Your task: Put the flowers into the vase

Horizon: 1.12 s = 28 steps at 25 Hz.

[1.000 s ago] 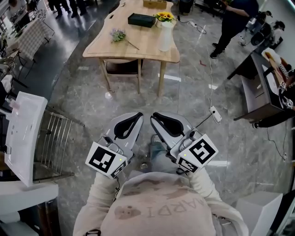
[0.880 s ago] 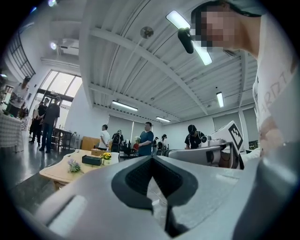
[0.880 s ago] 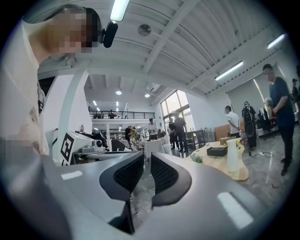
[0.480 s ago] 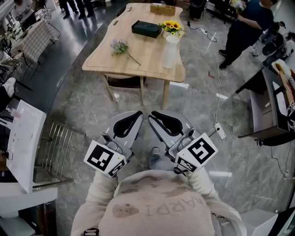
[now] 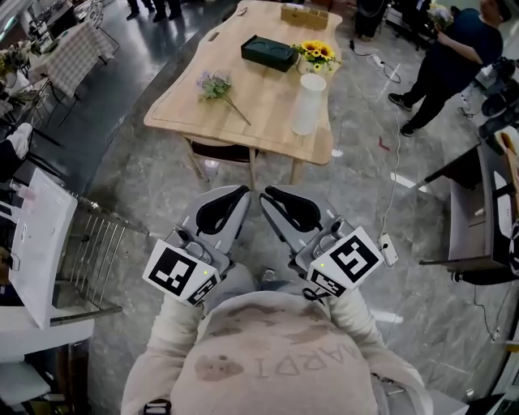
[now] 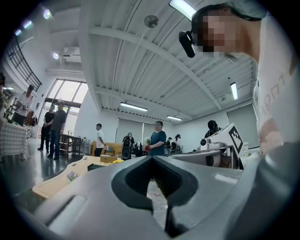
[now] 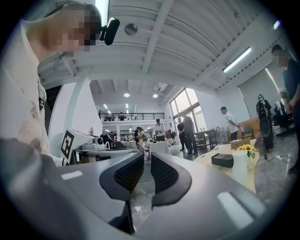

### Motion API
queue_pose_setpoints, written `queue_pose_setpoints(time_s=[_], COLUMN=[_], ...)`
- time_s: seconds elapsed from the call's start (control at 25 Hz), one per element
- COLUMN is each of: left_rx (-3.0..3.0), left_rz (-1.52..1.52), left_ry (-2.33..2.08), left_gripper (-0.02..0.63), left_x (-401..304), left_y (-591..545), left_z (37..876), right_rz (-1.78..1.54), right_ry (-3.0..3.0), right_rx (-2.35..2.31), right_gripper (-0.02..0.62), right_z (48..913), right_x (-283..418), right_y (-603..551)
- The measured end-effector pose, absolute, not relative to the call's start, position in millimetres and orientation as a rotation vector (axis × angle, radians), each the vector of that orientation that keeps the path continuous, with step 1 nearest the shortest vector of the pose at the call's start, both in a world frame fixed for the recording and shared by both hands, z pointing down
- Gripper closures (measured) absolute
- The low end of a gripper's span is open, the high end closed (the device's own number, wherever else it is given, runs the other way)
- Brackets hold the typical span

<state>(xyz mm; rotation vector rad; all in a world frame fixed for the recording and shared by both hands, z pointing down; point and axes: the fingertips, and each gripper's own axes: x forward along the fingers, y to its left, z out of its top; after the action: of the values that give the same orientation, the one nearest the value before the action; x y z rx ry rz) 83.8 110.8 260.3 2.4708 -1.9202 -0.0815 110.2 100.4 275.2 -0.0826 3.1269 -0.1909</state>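
Nothing of the task is done as far as the pictures show; the purple flowers (image 5: pixel 216 86) lie flat on the wooden table (image 5: pixel 263 109) towards its left edge, and the white vase (image 5: pixel 308 104) stands upright near the table's right edge, well apart from them and seemingly empty, though its inside is not visible; a bunch of sunflowers (image 5: pixel 317 52) sits just beyond the vase towards the table's far side, and whether it stands in a holder of its own I cannot tell; the left gripper (image 5: pixel 242 192) is held well short of the table's near edge, over bare floor, its jaws meeting at the tips with nothing between them; the right gripper (image 5: pixel 266 195), just beside it, has its jaws a narrow slit apart and is likewise empty; so all is left, in my judgement: reaching the table, picking up the flowers, carrying them to the vase and setting the stems in; also on the table are a dark box (image 5: pixel 270 53) beyond the flowers and a cardboard box (image 5: pixel 305 14) at the far end; a person (image 5: pixel 450 57) stands to the table's right, a cable with a power strip (image 5: pixel 388 250) lies on the floor right of its near end, and a wire rack (image 5: pixel 93 255) stands off to its near left; the straight way to the table looks unobstructed.
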Motion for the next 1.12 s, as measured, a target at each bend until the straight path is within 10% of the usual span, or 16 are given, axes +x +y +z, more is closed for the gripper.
queue_pose_setpoints(time_s=[1.12], left_rx=[2.459], left_rz=[-0.116], left_ry=[-1.844], left_gripper=[0.606], left_x=[-141], left_y=[-41], left_z=[278], right_rz=[-0.313], right_ry=[3.210], right_rx=[-0.205], right_gripper=[0.520], right_z=[305], right_x=[-115], right_y=[-63])
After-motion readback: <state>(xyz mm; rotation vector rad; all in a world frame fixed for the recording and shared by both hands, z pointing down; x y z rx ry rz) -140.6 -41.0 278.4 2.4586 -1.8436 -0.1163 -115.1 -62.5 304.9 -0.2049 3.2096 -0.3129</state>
